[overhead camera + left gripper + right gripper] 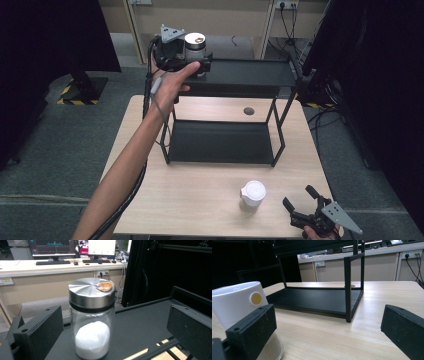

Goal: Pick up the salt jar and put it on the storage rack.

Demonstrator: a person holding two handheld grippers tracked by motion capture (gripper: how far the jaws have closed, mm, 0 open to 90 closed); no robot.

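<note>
Glass jar with a steel lid, about a third full of white powder, standing upright at the left end of the black rack's top shelf. Orange-brown patch on the lid near its far edge. Seen in the left gripper view between the two black jaws, which stand wide apart with a clear gap on either side of the glass: released, touching nothing. From above, left gripper held up at the shelf's left end, a hand wrapped around it from below, forearm running in from the bottom left, cable trailing down along the arm.

Lower shelf of the rack bare, resting on a pale wooden table.

White cup with a white lid near the table's front edge, right of centre. In the right gripper view, just beside the left jaw, a round yellow spot on its side; whether it touches the jaw is not clear.

Right gripper low at the front right corner, jaws spread wide, gripping nothing, pointed towards the cup and rack.
</note>
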